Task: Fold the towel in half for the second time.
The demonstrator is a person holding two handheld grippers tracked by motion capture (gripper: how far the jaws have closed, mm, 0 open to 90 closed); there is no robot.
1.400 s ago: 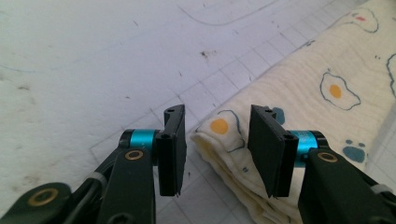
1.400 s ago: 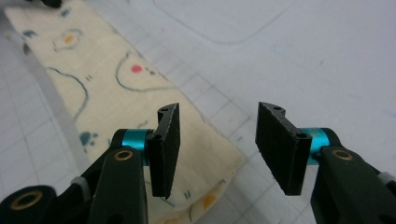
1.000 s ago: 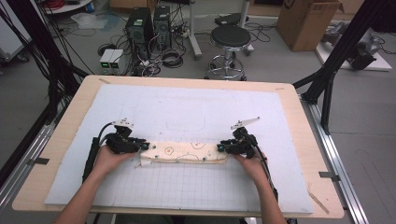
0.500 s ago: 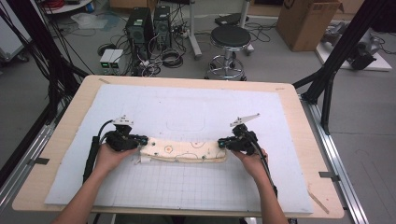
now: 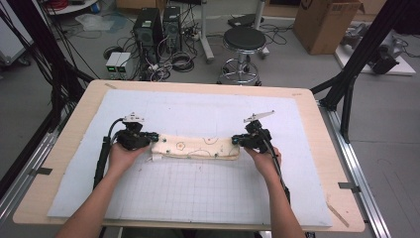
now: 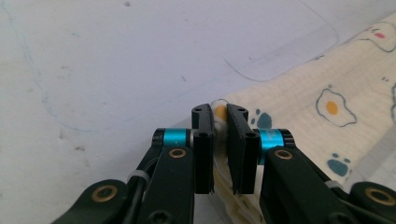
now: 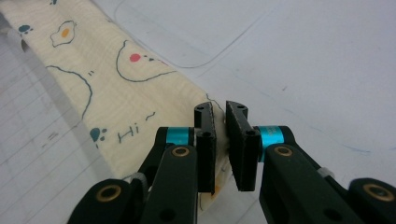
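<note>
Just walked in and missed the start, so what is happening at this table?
A person is working a cream printed cloth folded into a long strip on the pale mat. The left gripper pinches one end of the strip, and the right gripper pinches the other end. In both gripper views the jaws are closed on a corner of the cloth. The strip lies stretched flat between them, roughly across the middle of the mat.

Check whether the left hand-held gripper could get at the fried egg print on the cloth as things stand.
Probably not without letting go: the left hand-held gripper is shut on the cloth's near corner. The fried egg print lies uncovered just beyond it, so nothing blocks the way.
</note>
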